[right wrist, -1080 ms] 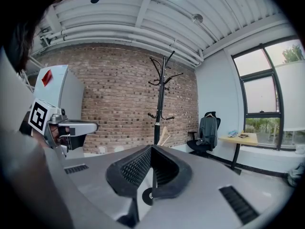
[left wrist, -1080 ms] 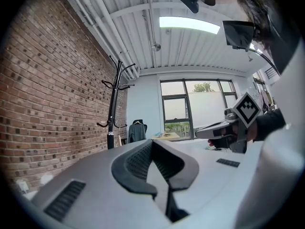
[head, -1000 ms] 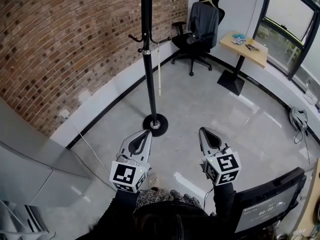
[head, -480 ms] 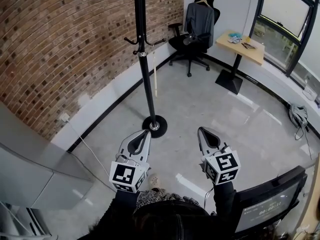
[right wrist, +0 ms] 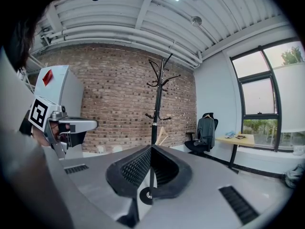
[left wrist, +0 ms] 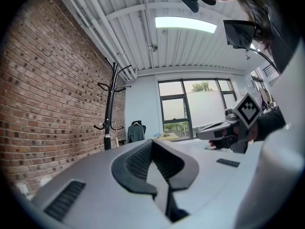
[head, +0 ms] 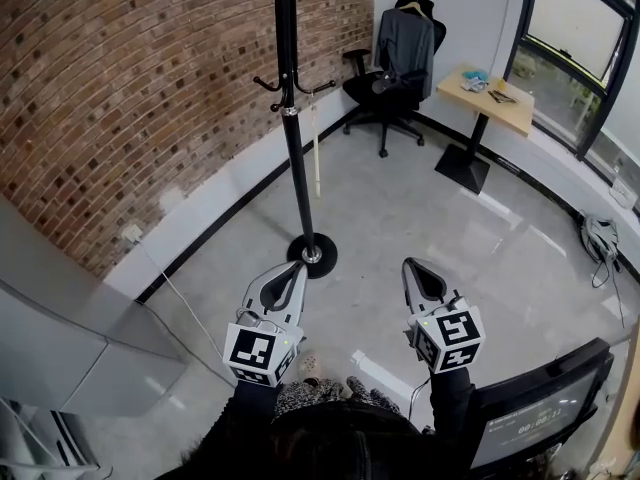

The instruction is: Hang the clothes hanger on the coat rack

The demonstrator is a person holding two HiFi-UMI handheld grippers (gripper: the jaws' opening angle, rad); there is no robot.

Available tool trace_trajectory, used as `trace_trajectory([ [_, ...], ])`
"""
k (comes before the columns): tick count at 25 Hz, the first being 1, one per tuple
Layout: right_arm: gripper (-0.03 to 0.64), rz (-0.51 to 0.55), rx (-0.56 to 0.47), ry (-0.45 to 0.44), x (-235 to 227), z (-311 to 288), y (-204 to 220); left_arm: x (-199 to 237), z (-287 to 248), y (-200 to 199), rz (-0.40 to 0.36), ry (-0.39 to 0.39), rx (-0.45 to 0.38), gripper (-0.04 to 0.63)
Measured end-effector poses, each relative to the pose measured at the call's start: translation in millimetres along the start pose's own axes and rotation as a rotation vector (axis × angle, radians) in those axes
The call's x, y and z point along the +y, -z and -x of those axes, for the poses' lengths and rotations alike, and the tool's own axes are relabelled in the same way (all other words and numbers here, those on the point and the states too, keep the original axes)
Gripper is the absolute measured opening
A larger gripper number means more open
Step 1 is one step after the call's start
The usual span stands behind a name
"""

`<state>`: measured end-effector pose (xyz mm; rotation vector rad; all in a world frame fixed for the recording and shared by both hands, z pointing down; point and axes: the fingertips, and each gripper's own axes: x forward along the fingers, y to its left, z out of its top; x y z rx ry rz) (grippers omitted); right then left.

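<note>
Black coat rack (head: 297,148) stands before me, a wooden hanger (head: 317,158) just beside it; my left gripper (head: 298,266) and right gripper (head: 406,263) are both closed and empty.

A black office chair (head: 372,88) draped with a grey jacket (head: 405,40) stands beside a small light wooden table (head: 500,108), between a red brick wall (head: 120,98) and dark-framed windows (head: 572,38), on a glossy grey floor (head: 450,238).
</note>
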<state>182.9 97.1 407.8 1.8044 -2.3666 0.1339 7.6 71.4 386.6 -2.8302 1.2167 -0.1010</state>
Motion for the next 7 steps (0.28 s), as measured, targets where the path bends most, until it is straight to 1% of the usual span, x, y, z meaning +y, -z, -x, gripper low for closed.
trace_trajectory([
  [7,0.008,-0.003,0.005,-0.003,-5.3,-4.9,-2.5,1.3,-5.6,0.1,0.005,-0.004,0.008,0.008],
])
